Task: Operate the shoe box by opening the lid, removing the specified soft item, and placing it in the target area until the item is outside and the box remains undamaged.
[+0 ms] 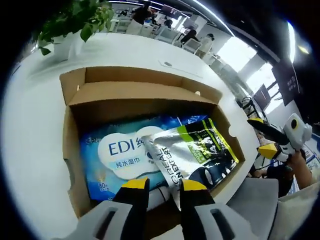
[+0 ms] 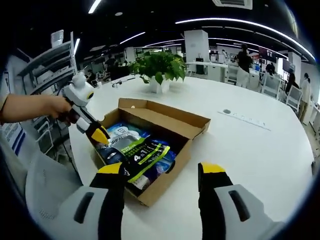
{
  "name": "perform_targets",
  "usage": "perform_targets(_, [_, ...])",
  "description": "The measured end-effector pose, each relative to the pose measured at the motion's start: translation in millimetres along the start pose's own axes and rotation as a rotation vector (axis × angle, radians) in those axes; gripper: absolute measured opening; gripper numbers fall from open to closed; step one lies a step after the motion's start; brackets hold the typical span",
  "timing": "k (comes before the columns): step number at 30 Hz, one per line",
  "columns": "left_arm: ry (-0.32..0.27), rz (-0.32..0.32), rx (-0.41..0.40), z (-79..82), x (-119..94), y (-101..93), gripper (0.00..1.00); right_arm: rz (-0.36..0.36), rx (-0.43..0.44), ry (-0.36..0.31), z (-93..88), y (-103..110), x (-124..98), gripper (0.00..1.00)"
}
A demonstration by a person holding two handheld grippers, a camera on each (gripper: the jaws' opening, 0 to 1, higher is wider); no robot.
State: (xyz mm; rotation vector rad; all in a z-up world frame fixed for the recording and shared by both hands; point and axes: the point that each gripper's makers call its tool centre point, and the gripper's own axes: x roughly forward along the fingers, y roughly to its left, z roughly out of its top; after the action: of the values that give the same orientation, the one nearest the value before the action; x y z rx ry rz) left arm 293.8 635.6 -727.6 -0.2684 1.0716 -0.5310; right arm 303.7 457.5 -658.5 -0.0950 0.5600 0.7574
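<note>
Two soft packs lie inside the open shoe box, the silver-green pouch topmost, just ahead of the nearer, parted left gripper; right gripper gapes, farther off.

The left hand-held gripper dips into the open shoe box on the white bench, at the silver pouch.

Brown cardboard shoe box; blue-white wipes pack; silver, black, lime-green pouch; white table; yellow-tipped grey left gripper; green plant.
</note>
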Motion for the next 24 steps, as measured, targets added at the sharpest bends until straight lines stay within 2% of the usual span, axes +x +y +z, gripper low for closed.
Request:
perform_targets(4, [0.009,-0.039,-0.048,-5.1,7.2,-4.3,0.22,0.016,0.021,-0.002,-2.0,7.0,2.9,0.56])
perform_targets(10, [0.005,-0.075,-0.092,-3.8,8.3,-11.0,0.12,0.05,0.055,0.003,-4.2,17.8,9.5,0.5])
perform_targets(17, [-0.014,-0.095,-0.136,-1.8,8.8,-14.6,0.02,0.093,0.081,0.032,-7.2,29.5,21.0,0.47])
perform_targets(21, [-0.022,-0.104,-0.144,-2.1,9.2,-15.5,0.01,0.119,0.088,0.057,-9.7,35.7,27.9,0.39])
perform_targets(24, [-0.023,-0.101,-0.144,-1.5,9.0,-14.8,0.0,0.134,0.098,0.084,-13.1,39.8,33.5,0.38])
